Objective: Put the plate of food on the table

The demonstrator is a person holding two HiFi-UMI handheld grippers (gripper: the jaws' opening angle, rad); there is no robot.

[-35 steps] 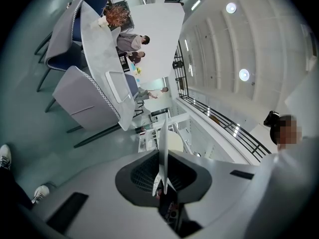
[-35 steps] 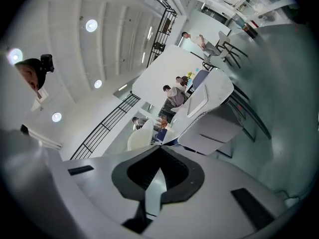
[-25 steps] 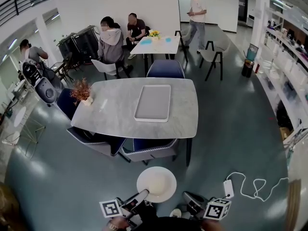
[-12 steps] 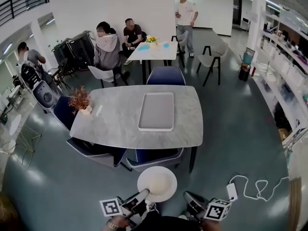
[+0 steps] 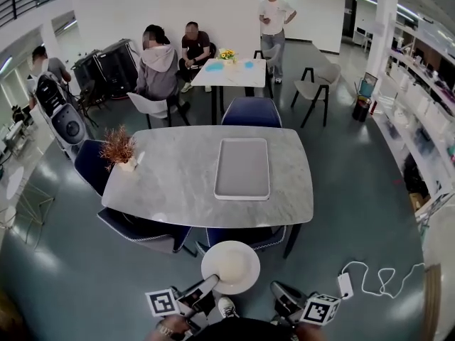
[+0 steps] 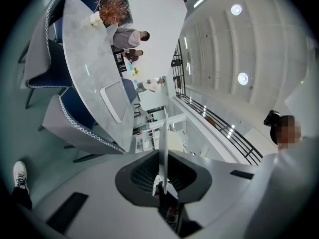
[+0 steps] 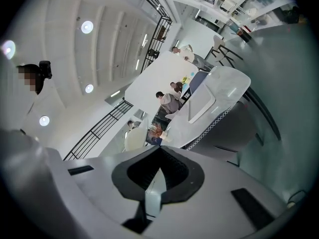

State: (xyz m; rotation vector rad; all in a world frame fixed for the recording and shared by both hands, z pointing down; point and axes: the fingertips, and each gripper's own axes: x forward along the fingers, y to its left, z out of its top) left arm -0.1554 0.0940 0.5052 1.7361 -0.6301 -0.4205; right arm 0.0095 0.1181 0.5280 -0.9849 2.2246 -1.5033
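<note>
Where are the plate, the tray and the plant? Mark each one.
plate (image 5: 230, 267): head view, its middle.
tray (image 5: 242, 168): head view, its bare floor.
plant (image 5: 118, 146): head view, its dried leaves.

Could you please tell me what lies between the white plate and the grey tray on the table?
A tucked-in blue chair, then bare marble tabletop, as the head view shows.

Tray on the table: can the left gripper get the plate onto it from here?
Probably not yet. The left gripper, shut on the plate, hangs short of the table; a chair stands at the near edge, and the tray lies mid-table beyond it.
</note>
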